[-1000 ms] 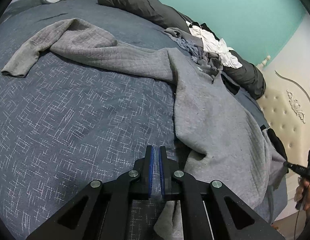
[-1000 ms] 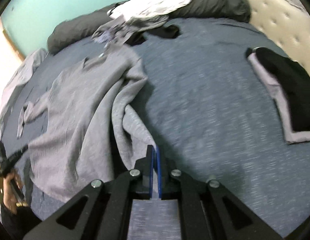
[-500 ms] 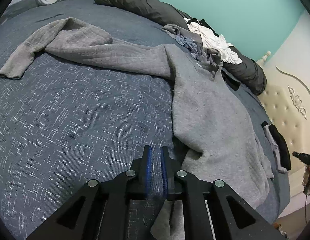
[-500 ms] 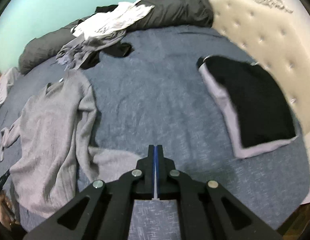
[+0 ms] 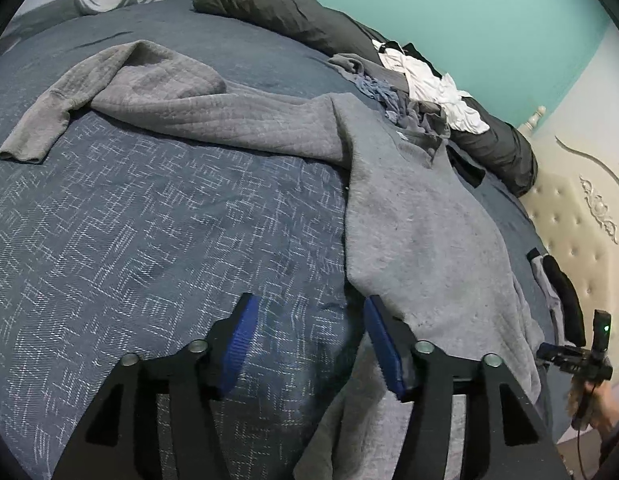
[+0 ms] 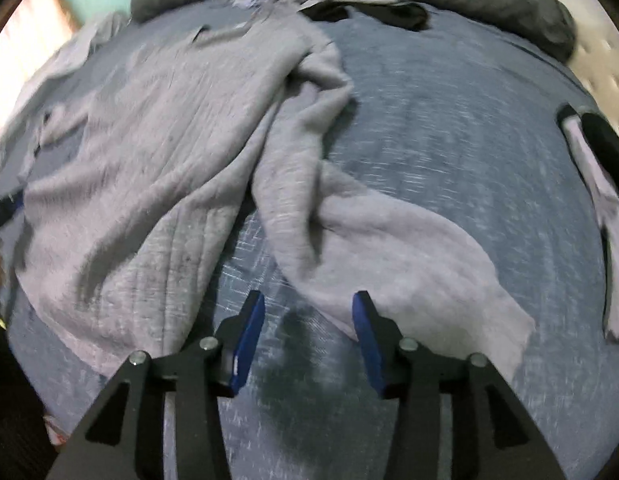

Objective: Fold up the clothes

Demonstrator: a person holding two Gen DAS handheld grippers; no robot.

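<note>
sweater: I had the grey sweater (image 5: 413,216) lying front-up on the blue bedspread (image 5: 149,240), body running from 6 toward 1 o'clock in the left wrist view, collar at the far end.
far sleeve: stretched out toward 10 o'clock, cuff (image 5: 25,148) flat on the spread.
near sleeve: in the right wrist view it was twisted, crossing from 12 down to 4 o'clock, cuff end (image 6: 449,280) bunched.
left gripper (image 5: 307,344): jaws were opening; only bedspread between the blue pads, hem edge just beside the right-hand pad. Nothing held.
right gripper (image 6: 307,334): jaws were opening too; sleeve fabric touched the right-hand pad, gap itself showed bedspread. Nothing held. View was motion-blurred.
other stuff: unfolded pile (image 5: 421,84) at 1 o'clock by the dark bolster (image 5: 293,12); folded black-and-grey stack (image 6: 601,184) at 3 o'clock.
risk 1: I judged the twisted sleeve would fold in lumpy if grabbed as is.
risk 2: a deep pinch could catch the bedspread with the knit.
risk 3: collar was close to the pile; dragging could snag it.
</note>
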